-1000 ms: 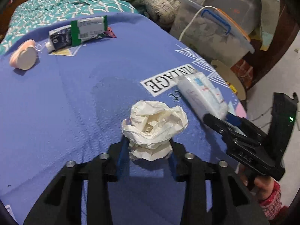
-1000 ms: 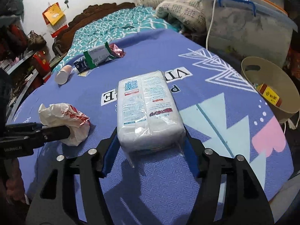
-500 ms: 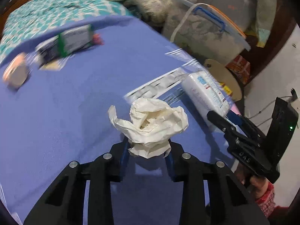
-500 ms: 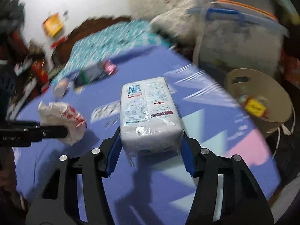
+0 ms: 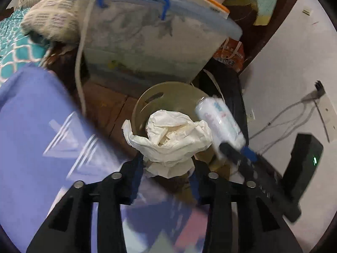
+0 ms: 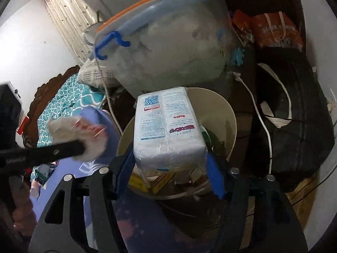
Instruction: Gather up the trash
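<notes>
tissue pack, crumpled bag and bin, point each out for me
tissue pack (image 6: 166, 126), right wrist view, printed top face
crumpled bag (image 5: 170, 137), left wrist view, middle of the wad
bin (image 6: 228, 113), right wrist view, bare inner wall

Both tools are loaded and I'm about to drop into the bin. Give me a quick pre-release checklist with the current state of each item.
1. Left tool gripping crumpled white bag: ok.
2. Right tool gripping tissue pack: ok.
3. Tissue pack over the beige bin: ok.
4. Crumpled bag over the bin opening: cannot tell; it lines up in the left view, height unclear.
5. Room in the bin: ok; trash sits low inside.
6. White cable clear of the bin: ok.
</notes>
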The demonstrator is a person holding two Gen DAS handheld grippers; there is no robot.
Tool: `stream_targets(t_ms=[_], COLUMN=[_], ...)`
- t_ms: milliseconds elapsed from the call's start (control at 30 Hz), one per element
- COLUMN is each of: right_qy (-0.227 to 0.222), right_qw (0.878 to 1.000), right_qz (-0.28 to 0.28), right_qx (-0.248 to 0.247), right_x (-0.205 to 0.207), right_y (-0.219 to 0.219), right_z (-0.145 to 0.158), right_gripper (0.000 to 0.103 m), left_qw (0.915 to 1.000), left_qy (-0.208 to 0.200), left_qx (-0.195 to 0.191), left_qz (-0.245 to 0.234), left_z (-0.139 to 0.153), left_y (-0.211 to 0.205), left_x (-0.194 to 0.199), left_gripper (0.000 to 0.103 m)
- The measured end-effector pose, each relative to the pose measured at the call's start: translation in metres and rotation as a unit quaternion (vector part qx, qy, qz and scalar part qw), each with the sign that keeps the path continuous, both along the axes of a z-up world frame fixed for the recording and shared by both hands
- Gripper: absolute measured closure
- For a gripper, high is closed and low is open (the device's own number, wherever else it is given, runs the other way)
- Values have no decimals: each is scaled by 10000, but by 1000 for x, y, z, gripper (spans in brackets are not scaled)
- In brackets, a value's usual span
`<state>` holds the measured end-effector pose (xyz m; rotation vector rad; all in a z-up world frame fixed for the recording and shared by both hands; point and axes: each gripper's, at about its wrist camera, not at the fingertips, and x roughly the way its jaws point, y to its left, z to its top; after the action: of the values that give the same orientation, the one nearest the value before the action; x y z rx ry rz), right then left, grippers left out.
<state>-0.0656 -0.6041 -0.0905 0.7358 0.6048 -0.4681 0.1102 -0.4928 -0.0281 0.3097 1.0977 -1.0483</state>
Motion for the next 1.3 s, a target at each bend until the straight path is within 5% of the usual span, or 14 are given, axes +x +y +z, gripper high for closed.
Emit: stream_targets(t_ms=[67, 167, 433, 567, 767, 867, 1000, 1100, 1300], right_qy=[35, -70, -582, -793, -1035, -1034, -913, -786, 117], right_qw=[10000, 9997, 9965, 9968, 9849, 9718, 9462, 9276, 9277], right_qz=[1, -213, -599, -109, 1355, 2058, 3027, 3572, 3591], right_qx=[-24, -81, 17, -26, 285, 504, 683, 757, 1017], right_x=[10, 5, -28, -7, 63, 103, 164, 233, 404], right_y=[-5, -6, -6, 12, 80, 133, 215, 262, 290], right_z=[-5, -7, 7, 33, 65, 72, 76, 80, 64], right_gripper=[18, 18, 27, 28, 28, 29, 29, 28, 28], left_qw=[9998, 9991, 9991, 9973, 9856, 9700, 9359, 9118, 8868], left_qy=[-98, -132, -193, -211, -337, -620, -1027, -927, -473], left_qx=[175, 355, -214, -344, -393, -252, 83, 40, -569], left_qz=[44, 183, 312, 619, 1610, 2338, 3369, 4001, 4562], left_z=[-13, -24, -2, 1, 0, 3, 3, 4, 11], left_y=[-27, -34, 37, 101, 237, 318, 425, 485, 557], left_x=[4, 9, 5, 7, 32, 41, 53, 69, 121], left_gripper=[24, 27, 28, 28, 28, 28, 28, 28, 27])
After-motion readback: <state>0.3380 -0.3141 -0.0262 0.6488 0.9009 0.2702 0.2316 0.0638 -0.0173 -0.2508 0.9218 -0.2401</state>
